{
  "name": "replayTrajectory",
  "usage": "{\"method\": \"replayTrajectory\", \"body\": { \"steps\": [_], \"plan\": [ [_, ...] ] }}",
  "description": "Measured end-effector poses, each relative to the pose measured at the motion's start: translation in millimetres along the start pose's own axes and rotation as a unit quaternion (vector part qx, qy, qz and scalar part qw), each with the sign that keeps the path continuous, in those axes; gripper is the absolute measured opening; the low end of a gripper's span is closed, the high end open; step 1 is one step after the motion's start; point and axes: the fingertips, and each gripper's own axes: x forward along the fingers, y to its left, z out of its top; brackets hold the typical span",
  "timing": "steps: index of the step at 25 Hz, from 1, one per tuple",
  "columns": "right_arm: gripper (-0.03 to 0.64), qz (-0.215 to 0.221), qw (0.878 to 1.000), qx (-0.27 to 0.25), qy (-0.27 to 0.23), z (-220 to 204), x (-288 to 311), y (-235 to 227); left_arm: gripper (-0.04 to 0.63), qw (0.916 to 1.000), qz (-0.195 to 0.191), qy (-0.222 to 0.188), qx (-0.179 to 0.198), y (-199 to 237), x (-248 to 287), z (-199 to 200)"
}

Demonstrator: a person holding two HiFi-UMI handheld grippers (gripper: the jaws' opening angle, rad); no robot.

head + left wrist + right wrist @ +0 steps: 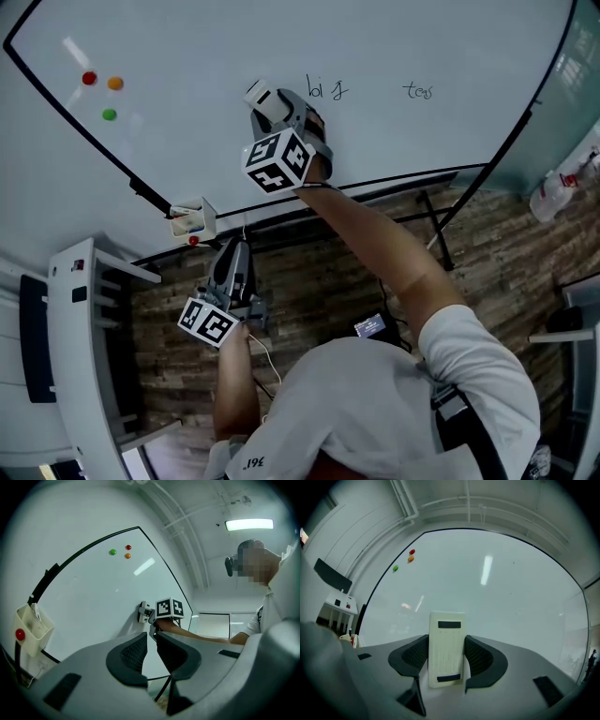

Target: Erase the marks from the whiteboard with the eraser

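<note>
Right tool (446, 657): pinching the eraser (446, 648) by its long sides, one jaw on each.
Eraser: pale block with two dark strips on its back, held against the whiteboard (281, 42) – low on the board, just left of the marks.
Marks: two small scribbles in dark pen, side by side low on the board – one (325, 90) near the eraser, the other (418, 91) further right.
Left tool (150, 651): pressed almost together, a thin slit between the pads, nothing in it; held below the board's lower edge, well apart from the eraser.
Magnets: red (89, 79), orange (114, 82) and green (109, 114) dots, clustered far left on the board.
Holder (190, 220): pale box on the board's lower frame, something red at its base.
Floor (337, 281): wood planks under the board.
</note>
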Motion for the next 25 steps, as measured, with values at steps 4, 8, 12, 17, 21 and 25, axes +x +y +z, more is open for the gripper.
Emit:
{"method": "replayTrajectory", "body": {
  "steps": [4, 8, 12, 17, 21, 25],
  "plan": [
    [0.256, -0.001, 1.0, 0.009, 0.004, -1.1, 1.6, -2.9, 0.057, 1.0, -0.003, 0.003, -0.001, 0.7, 3.1, -2.0],
    [0.256, -0.001, 1.0, 0.027, 0.012, -4.4, 0.4, -12.9, 0.057, 0.9999, -0.01, 0.007, -0.003, -4.8, 11.3, -7.4],
    [0.256, -0.008, 0.999, 0.031, 0.015, -9.3, -3.7, -26.9, 0.055, 0.9998, -0.016, 0.012, -0.006, -12.5, 18.8, -14.2],
    [0.256, -0.013, 0.999, 0.035, 0.017, -17.1, -6.5, -43.4, 0.056, 0.9996, -0.022, 0.015, -0.01, -19.6, 30.9, -20.8],
    [0.256, -0.016, 0.999, 0.035, 0.018, -23.2, -9.3, -55.6, 0.055, 0.9995, -0.026, 0.016, -0.013, -26.1, 41.3, -28.1],
    [0.256, -0.019, 0.999, 0.034, 0.02, -32.7, -13.2, -69.7, 0.055, 0.9992, -0.031, 0.02, -0.017, -34.7, 53.7, -38.1]
  ]
}}
